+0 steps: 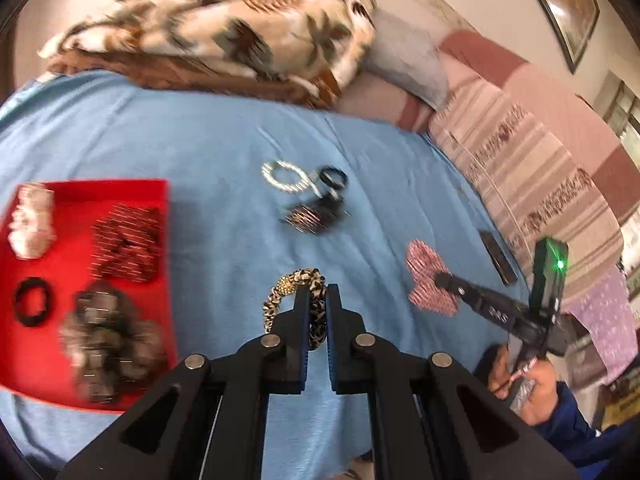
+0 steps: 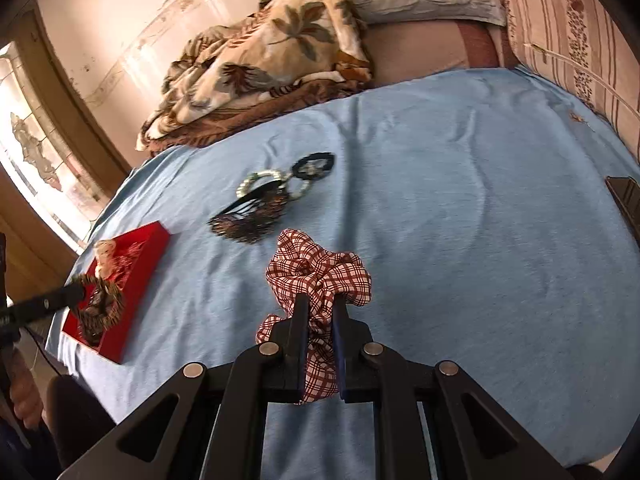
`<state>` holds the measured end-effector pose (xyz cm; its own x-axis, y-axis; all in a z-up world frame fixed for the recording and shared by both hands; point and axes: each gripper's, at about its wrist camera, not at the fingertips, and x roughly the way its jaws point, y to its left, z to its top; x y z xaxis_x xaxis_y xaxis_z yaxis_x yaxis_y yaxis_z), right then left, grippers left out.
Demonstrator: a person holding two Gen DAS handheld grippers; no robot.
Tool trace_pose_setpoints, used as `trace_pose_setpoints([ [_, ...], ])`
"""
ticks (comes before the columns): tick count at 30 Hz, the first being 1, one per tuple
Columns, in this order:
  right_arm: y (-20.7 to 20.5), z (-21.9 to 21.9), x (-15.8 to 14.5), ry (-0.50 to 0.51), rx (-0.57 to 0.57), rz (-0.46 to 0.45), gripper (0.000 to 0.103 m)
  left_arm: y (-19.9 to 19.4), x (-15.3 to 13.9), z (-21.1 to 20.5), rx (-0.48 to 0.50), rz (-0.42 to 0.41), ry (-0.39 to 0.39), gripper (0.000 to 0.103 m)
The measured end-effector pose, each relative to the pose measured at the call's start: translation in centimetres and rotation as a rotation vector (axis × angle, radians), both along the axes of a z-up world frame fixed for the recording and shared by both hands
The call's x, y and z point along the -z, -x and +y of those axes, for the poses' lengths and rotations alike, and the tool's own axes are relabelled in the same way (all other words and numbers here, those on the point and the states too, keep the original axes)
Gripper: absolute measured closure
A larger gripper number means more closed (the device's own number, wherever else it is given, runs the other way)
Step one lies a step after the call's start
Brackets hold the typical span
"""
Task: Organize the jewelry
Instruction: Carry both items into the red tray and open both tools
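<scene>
Currently: red tray (image 1: 160, 200) holds scrunchies | left tongs (image 1: 316, 292) grasp leopard scrunchie (image 1: 280, 300) | right tongs (image 2: 320, 300) grasp checked scrunchie (image 2: 320, 272)

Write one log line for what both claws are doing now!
left claw: shut on leopard scrunchie | right claw: shut on checked scrunchie | red tray: partly filled

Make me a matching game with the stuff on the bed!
Things:
1. Leopard scrunchie
2. Checked scrunchie
3. Black hair tie
4. Pearl rings

Places:
A. In the red tray
B. On the blue sheet
C. In the left tongs
D. In the right tongs

Pairs: 1-C, 2-D, 3-A, 4-B
</scene>
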<state>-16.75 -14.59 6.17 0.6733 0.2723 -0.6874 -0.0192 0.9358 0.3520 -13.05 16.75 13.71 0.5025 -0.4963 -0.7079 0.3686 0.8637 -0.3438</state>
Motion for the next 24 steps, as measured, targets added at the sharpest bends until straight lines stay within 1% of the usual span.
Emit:
trace_pose_setpoints([
  [4, 0.2, 1.6, -0.7, 0.011, -0.031, -0.005, 0.091, 0.3, -1.1, 2.8, -0.084, -0.044, -0.035, 0.096],
  [10, 0.2, 4.9, -1.7, 0.028, -0.096, -0.012, 0.091, 0.7, -1.7, 8.3, -0.198, -0.057, -0.004, 0.096],
  [15, 0.0, 7.8, -2.5, 0.043, -0.158, -0.022, 0.091, 1.4, -1.6, 12.1, -0.28, -0.06, -0.009, 0.096],
  [20, -0.1, 11.0, -3.3, 0.067, -0.225, -0.04, 0.091, 1.8, -0.9, 14.4, -0.334, -0.054, -0.052, 0.096],
  [24, -0.2, 13.2, -3.9, 0.084, -0.266, -0.049, 0.091, 2.0, -0.3, 15.7, -0.352, -0.045, -0.055, 0.096],
])
